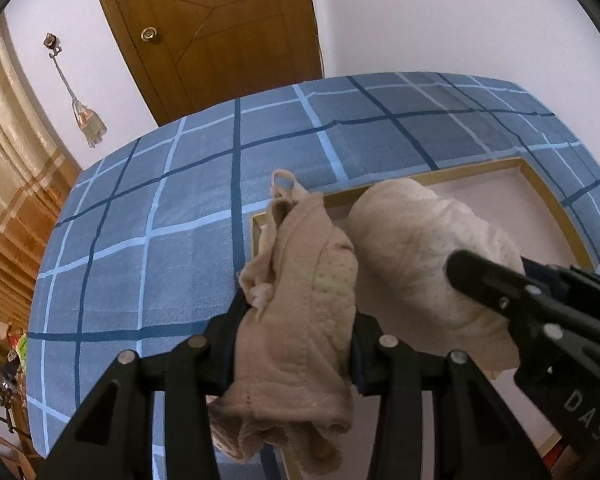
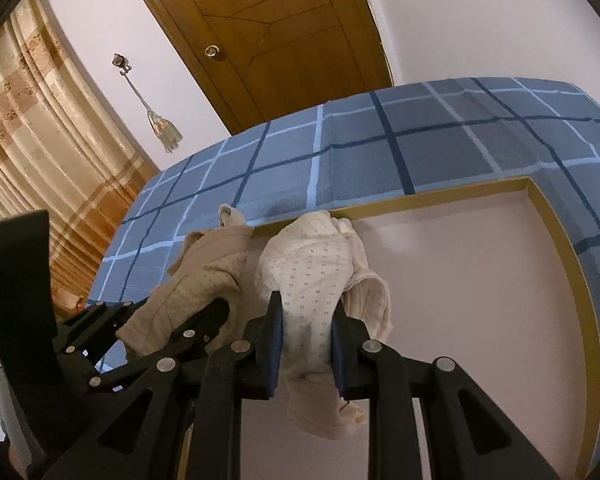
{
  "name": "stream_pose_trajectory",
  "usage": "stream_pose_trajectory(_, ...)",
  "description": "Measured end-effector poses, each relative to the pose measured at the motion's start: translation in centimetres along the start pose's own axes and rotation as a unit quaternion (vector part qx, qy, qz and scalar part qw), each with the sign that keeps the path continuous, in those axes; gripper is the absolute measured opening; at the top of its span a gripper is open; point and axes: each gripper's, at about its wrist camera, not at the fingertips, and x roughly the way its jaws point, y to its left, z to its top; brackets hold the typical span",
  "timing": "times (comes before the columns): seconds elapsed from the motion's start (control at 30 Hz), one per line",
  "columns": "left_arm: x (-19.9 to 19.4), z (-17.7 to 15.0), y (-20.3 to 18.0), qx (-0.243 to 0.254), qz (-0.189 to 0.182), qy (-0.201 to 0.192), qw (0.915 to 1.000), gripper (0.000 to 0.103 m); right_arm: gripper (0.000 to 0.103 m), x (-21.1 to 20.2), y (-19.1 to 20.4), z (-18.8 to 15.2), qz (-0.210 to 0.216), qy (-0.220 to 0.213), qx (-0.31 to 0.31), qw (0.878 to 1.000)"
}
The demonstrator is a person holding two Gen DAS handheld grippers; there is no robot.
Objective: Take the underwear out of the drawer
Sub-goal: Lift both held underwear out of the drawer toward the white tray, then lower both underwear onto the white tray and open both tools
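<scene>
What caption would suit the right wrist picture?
Right gripper holding cream underwear above an open drawer, left gripper alongside with a beige piece.

I see tan underwear (image 1: 300, 320), bunched and dotted, hanging over the drawer's (image 2: 560, 232) left edge. Cream underwear (image 2: 312, 280), also dotted and crumpled, hangs beside it above the drawer's pale floor.

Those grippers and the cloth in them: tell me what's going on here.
A person works two handheld grippers over an open drawer that lies on a blue plaid bedspread. The left gripper is shut on a beige garment, and the right gripper is shut on a cream dotted garment. Both pieces are bunched between the fingers and lifted above the drawer's pale bottom.
</scene>
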Motion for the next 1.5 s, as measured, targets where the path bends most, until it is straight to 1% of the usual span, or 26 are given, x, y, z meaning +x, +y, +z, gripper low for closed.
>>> stream_pose_trajectory(0.2,0.8,-0.1,-0.6,0.014,0.006,-0.002,0.9999,0.042,0.023,0.6,-0.1,-0.1,0.0,0.005,0.01,1.0)
stream_pose_trajectory(0.33,1.3,-0.3,-1.5,0.04,0.017,-0.001,0.999,0.043,0.023,1.1,-0.5,-0.5,0.006,0.014,0.026,1.0)
stream_pose_trajectory(0.5,1.6,-0.5,-2.4,0.064,0.022,-0.004,0.9977,0.043,0.023,1.5,-0.4,-0.9,0.008,0.023,0.02,1.0)
stream_pose_trajectory(0.6,1.9,-0.7,-2.8,0.078,0.029,-0.004,0.9965,0.046,0.023,1.6,-0.7,-1.1,0.014,0.029,0.022,0.999)
stream_pose_trajectory(0.67,1.9,-0.5,-2.7,0.073,0.031,-0.004,0.9968,0.053,0.023,1.7,-0.8,-1.1,0.018,0.031,0.025,0.999)
stream_pose_trajectory(0.73,1.9,-0.5,-2.8,0.069,0.03,-0.003,0.9971,0.057,0.025,1.8,-0.8,-1.0,0.019,0.035,0.022,0.999)
stream_pose_trajectory(0.83,1.7,-0.4,-2.7,0.062,0.029,-0.003,0.9977,0.063,0.03,2.0,-0.9,-0.9,0.023,0.042,0.019,0.999)
stream_pose_trajectory(0.93,1.3,-0.3,-2.2,0.042,0.02,-0.001,0.9989,0.065,0.035,1.9,-1.2,-0.7,0.03,0.05,0.02,0.998)
stream_pose_trajectory(1.07,0.2,-0.3,-1.2,0.008,0.013,-0.006,0.9999,0.079,0.038,0.9,-1.5,-0.5,0.055,0.051,0.02,0.997)
stream_pose_trajectory(1.13,-0.2,-0.3,-1.1,0.005,0.012,-0.005,0.9999,0.081,0.04,0.4,-1.5,-0.6,0.058,0.046,0.009,0.997)
stream_pose_trajectory(1.17,-0.5,-0.4,-1.1,0.004,0.009,-0.006,0.9999,0.081,0.043,0.1,-1.5,-0.7,0.051,0.044,0.004,0.998)
stream_pose_trajectory(1.2,-0.7,-0.5,-1.1,0.004,0.009,-0.006,0.9999,0.081,0.044,-0.1,-1.6,-0.7,0.051,0.043,0.003,0.998)
stream_pose_trajectory(1.27,-1.0,-0.6,-1.3,0.007,0.015,-0.006,0.9998,0.081,0.044,-0.5,-1.9,-0.9,0.054,0.043,0.005,0.998)
stream_pose_trajectory(1.4,-2.3,-0.7,-1.4,0.005,0.027,-0.018,0.9994,0.081,0.044,-1.6,-2.5,-1.4,0.052,0.041,0.013,0.998)
stream_pose_trajectory(1.5,-2.9,-0.8,-1.7,0.003,0.029,-0.021,0.9993,0.081,0.044,-2.6,-2.8,-1.7,0.052,0.033,0.018,0.998)
